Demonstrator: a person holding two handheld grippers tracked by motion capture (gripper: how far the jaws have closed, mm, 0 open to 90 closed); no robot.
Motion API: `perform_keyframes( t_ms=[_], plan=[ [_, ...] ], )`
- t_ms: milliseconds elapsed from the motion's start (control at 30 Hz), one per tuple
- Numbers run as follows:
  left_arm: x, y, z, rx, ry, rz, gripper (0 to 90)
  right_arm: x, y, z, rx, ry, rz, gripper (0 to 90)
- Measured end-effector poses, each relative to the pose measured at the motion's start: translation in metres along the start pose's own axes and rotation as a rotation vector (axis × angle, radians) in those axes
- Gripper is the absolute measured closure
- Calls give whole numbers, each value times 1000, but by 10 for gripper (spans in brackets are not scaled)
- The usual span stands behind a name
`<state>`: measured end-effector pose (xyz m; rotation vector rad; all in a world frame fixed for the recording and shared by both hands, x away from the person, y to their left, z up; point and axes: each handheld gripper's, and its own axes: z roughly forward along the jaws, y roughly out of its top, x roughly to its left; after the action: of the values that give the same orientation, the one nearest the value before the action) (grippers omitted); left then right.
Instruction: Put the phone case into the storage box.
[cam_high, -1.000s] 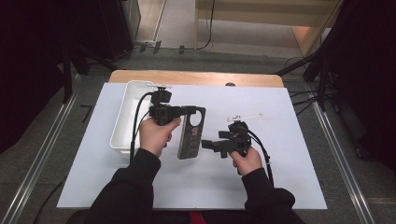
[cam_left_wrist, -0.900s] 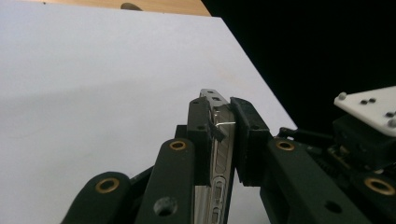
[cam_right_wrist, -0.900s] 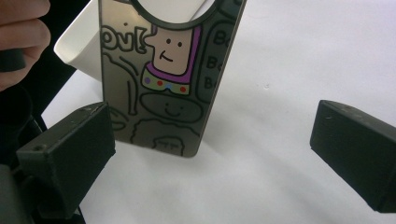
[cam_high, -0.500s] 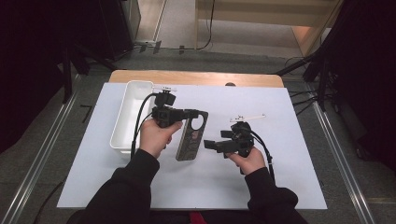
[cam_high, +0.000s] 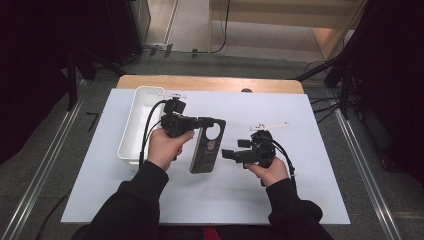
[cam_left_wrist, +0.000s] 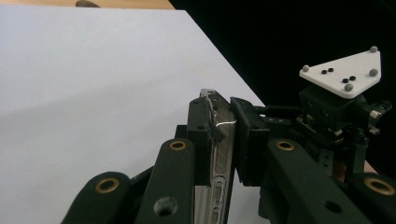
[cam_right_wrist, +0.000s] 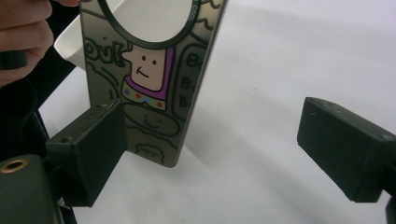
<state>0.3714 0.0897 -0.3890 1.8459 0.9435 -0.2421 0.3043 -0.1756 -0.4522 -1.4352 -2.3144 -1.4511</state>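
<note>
A phone (cam_high: 206, 147) in a grey case with a cartoon figure and a black ring (cam_right_wrist: 149, 88) hangs above the white table sheet. My left gripper (cam_high: 212, 122) is shut on its upper end, and in the left gripper view the pads clamp the phone's thin edge (cam_left_wrist: 223, 149). My right gripper (cam_high: 227, 154) points left at the phone's lower end. Its jaws have just been closing a little but still stand wide apart (cam_right_wrist: 215, 149). The phone's bottom corner lies just beyond the left pad (cam_right_wrist: 93, 149), and neither pad presses on it.
A white oblong tray (cam_high: 134, 125) stands on the sheet left of my left hand. The white sheet (cam_high: 300, 190) covers the table, with a wooden strip (cam_high: 210, 82) at its far edge. Dark floor and stands surround the table.
The right gripper has shifted very slightly beside the phone. The left hand and the phone have kept still.
</note>
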Motion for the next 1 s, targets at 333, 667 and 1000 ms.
perform_keyframes(
  t_ms=[333,667,1000],
  plan=[
    [-2,-2,2,22,-50,14,786,0,2,-3,-13,48,-28,78],
    [-5,-4,3,33,-75,44,786,4,9,-9,-19,78,-55,78],
    [-10,-5,2,35,-107,63,785,3,17,-14,-40,106,-68,79]
  ],
)
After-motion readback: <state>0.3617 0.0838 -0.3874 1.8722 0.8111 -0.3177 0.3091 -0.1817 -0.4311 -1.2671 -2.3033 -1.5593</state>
